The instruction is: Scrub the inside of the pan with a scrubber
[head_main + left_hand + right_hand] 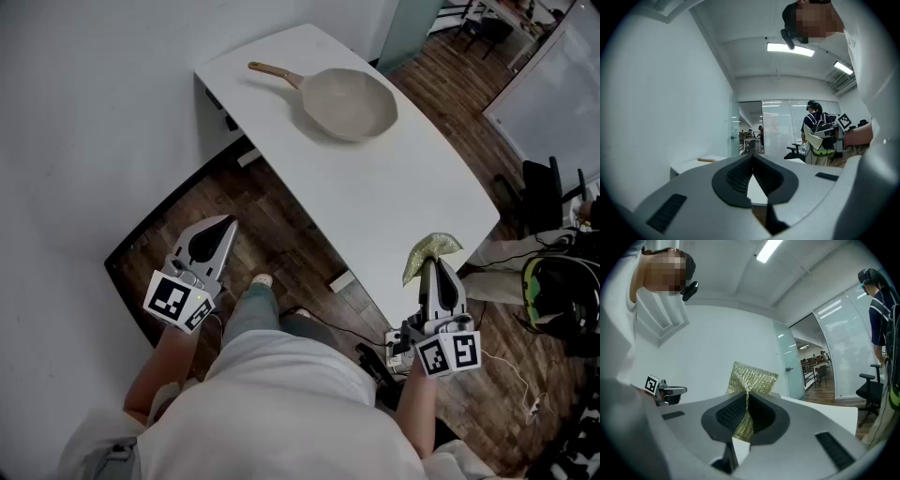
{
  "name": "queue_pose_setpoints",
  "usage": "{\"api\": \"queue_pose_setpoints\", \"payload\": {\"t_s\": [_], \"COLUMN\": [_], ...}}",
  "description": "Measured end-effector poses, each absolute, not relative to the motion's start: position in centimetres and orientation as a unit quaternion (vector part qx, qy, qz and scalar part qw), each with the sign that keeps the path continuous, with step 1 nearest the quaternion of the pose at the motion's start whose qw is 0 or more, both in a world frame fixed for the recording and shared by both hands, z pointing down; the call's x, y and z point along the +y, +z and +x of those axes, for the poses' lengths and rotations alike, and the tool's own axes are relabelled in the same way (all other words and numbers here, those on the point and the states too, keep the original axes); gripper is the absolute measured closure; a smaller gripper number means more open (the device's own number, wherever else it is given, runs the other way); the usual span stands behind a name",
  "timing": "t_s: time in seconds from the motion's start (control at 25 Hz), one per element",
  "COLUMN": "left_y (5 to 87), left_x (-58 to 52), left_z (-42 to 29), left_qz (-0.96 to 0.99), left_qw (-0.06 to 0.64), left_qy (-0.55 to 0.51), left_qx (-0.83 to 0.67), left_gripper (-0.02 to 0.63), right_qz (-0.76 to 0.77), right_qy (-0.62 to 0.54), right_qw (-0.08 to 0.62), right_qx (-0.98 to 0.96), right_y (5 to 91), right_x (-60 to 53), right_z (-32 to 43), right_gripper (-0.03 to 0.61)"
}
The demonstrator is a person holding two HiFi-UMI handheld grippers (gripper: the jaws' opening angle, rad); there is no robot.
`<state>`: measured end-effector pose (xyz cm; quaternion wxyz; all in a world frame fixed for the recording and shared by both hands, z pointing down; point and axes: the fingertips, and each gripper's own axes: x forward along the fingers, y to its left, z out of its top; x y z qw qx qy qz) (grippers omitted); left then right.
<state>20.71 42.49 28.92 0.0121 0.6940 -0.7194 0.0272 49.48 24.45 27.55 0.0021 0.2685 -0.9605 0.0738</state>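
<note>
Right tongs (434, 270) grasped yellow-green mesh scrubber (429, 249) | left tongs (226, 225) clenched, empty | beige round pan (349, 103) well ahead, leftward of scrubber

Place: an open-plan office or lab-style workspace
Floor: dark wood planks (281, 239) run under the table and on into the next room
Furniture: a plain white table (403, 202) stands against a bare white wall (84, 112); a black swivel chair (868, 386) stands near it
Partitions: tall glass walls (780, 129) and a pale glass door (787, 362) with a handle divide the space
Lighting: long strip lights (790, 48) are set in a white ceiling
Further room: desks and chairs (816, 372) show beyond the door
Clutter: cables (511, 370) trail across the floor
People: another person (816, 123) wearing a backpack stands by the glass
</note>
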Motion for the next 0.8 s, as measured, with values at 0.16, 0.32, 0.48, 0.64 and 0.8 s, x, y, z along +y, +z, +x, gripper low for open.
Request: {"api": "queue_pose_setpoints", "payload": {"t_s": [0.16, 0.32, 0.48, 0.64, 0.8], "left_y": [29.0, 29.0, 28.9, 28.8, 28.8], "left_x": [42.7, 42.3, 42.1, 42.0, 42.4], "left_z": [20.9, 21.1, 21.1, 20.7, 20.0], "left_qz": [0.694, 0.693, 0.692, 0.687, 0.68], "left_qw": [0.01, 0.009, 0.008, 0.008, 0.009], "left_qy": [0.027, 0.028, 0.028, 0.03, 0.03], "left_qx": [-0.719, -0.72, -0.722, -0.726, -0.733], "left_gripper": [0.601, 0.601, 0.601, 0.601, 0.601], "right_qz": [0.267, 0.263, 0.258, 0.252, 0.246], "right_qy": [0.07, 0.064, 0.067, 0.083, 0.087], "right_qw": [0.002, 0.003, -0.003, -0.015, -0.018], "right_qx": [-0.961, -0.963, -0.964, -0.964, -0.965], "right_y": [27.7, 27.6, 27.3, 27.1, 26.8], "right_x": [24.9, 24.8, 24.6, 24.1, 24.0], "right_z": [49.5, 49.3, 49.1, 48.6, 47.8], "right_gripper": [0.548, 0.548, 0.548, 0.546, 0.546]}}
